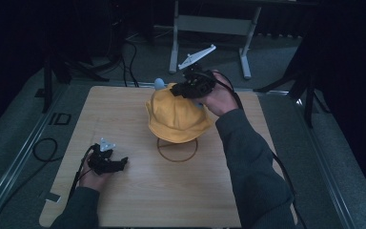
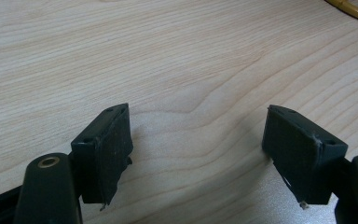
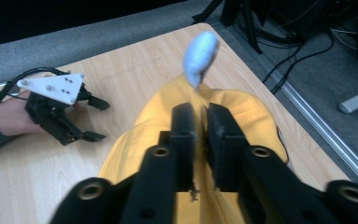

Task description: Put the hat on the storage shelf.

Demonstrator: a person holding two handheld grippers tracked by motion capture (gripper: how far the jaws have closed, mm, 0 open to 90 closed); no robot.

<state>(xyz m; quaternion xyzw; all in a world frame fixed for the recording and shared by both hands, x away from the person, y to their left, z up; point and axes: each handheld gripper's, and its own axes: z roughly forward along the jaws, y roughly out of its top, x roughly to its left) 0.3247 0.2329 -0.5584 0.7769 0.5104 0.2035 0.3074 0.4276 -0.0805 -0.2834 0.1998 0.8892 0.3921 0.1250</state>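
Observation:
A yellow bucket hat [image 1: 176, 117] sits on a stand with a wooden ring base [image 1: 177, 151] and a pale blue knob [image 1: 159, 84] poking out behind the crown. My right gripper [image 1: 178, 89] is at the top of the hat. In the right gripper view its jaws [image 3: 200, 116] stand almost together, pinching a ridge of the yellow fabric [image 3: 247, 116], with the blue knob [image 3: 199, 56] just beyond. My left gripper [image 1: 123, 163] rests low over the table at the front left, open with nothing between its pads [image 2: 198, 140]. It also shows far off as the left gripper [image 3: 95, 119].
The light wooden table [image 1: 124, 109] has bare surface around the hat. An edge of the ring base [image 2: 354, 11] shows at the top right of the left gripper view. Cables and a white metal frame leg [image 1: 174, 43] lie on the grey floor beyond.

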